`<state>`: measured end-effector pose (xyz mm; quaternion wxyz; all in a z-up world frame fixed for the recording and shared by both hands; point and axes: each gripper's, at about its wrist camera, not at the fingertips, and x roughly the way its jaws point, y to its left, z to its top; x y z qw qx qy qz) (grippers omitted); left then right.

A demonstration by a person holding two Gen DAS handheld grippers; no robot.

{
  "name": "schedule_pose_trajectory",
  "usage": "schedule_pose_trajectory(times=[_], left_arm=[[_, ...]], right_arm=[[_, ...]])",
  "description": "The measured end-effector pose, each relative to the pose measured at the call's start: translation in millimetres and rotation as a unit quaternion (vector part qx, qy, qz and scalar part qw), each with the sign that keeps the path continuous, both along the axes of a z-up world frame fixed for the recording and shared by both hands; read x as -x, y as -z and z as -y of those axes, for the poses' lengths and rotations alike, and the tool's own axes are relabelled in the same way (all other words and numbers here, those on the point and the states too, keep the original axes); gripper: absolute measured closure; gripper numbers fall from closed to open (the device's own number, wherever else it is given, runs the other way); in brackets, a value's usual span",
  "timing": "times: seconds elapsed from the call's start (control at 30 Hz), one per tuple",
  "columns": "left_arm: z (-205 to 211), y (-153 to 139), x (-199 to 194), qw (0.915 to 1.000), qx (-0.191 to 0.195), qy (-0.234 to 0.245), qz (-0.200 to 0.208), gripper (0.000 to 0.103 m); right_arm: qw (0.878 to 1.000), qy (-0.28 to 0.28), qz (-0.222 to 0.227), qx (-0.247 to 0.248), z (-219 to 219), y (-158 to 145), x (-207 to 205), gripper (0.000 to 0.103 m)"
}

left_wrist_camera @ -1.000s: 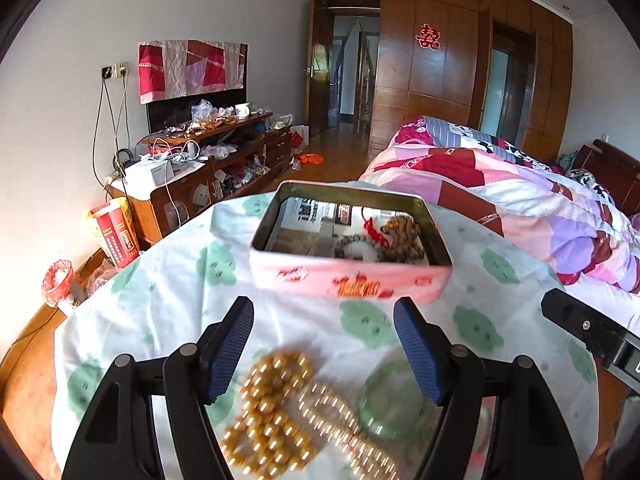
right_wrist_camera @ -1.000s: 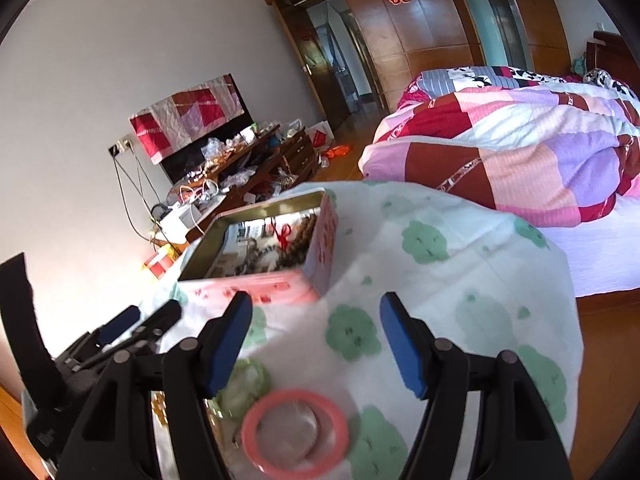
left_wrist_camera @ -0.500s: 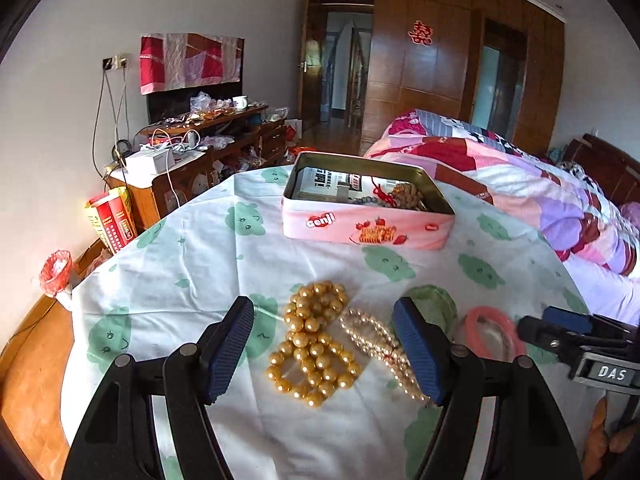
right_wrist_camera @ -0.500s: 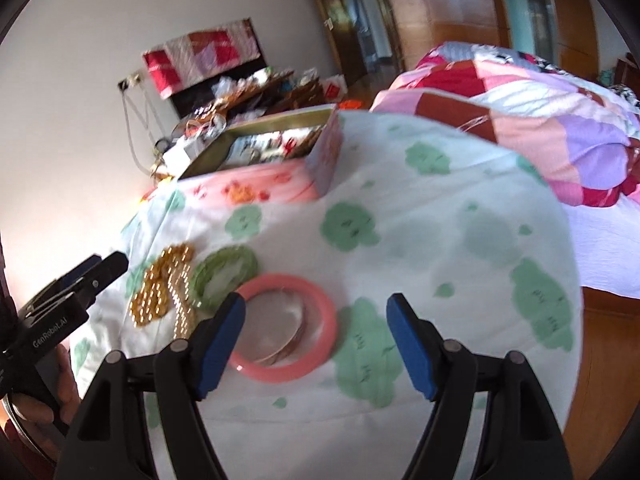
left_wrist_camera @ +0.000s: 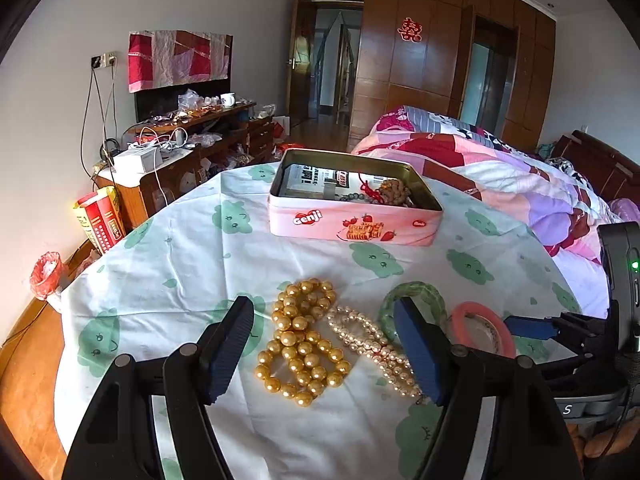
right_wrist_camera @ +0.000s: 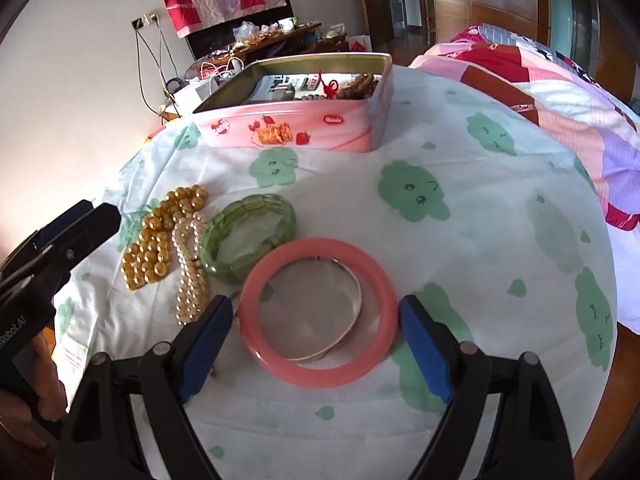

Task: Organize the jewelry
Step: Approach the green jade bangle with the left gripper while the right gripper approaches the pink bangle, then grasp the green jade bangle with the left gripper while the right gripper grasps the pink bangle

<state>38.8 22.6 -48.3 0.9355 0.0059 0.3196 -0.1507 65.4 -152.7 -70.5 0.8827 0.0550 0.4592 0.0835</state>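
Observation:
A pink tin box (left_wrist_camera: 354, 227) (right_wrist_camera: 296, 130) stands open at the far side of the table, with beads and a red cord inside. Near me lie a gold bead necklace (left_wrist_camera: 304, 342) (right_wrist_camera: 160, 236), a pearl strand (left_wrist_camera: 372, 344) (right_wrist_camera: 191, 268), a green bangle (left_wrist_camera: 416, 300) (right_wrist_camera: 248, 236) and a pink bangle (right_wrist_camera: 320, 312) (left_wrist_camera: 482, 326) with a thin silver bangle (right_wrist_camera: 344, 340) inside it. My left gripper (left_wrist_camera: 324, 350) is open above the gold beads and pearls. My right gripper (right_wrist_camera: 316, 344) is open, its fingers either side of the pink bangle.
The round table wears a white cloth with green prints (left_wrist_camera: 192, 264). A bed with a patchwork quilt (left_wrist_camera: 500, 176) is at the right. A cluttered wooden cabinet (left_wrist_camera: 188, 152) stands at the far left wall. Table edges drop off near both sides.
Both grippers pulled back and lowered toward the near jewelry. The right gripper now frames the pink bangle; the left one sits over the gold beads and pearls. Both stayed open.

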Motion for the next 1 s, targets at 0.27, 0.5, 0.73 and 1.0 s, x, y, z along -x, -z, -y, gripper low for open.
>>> schedule_pose_trajectory(times=[0.27, 0.5, 0.73, 1.0], left_arm=[[7, -1, -2, 0.9997, 0.004, 0.021, -0.006, 0.030], [38, 3, -17, 0.9955, 0.009, 0.086, -0.040, 0.030], [84, 24, -44, 0.9862, -0.039, 0.125, -0.101, 0.030], [82, 32, -57, 0.9843, -0.027, 0.110, -0.136, 0.065]], right_arm=[[0.999, 0.010, 0.023, -0.027, 9, -7, 5, 0.020], [0.992, 0.088, 0.087, -0.036, 43, -31, 7, 0.020], [0.984, 0.138, 0.087, -0.071, 67, -27, 4, 0.020], [0.985, 0.127, 0.080, -0.082, 67, -22, 4, 0.020]])
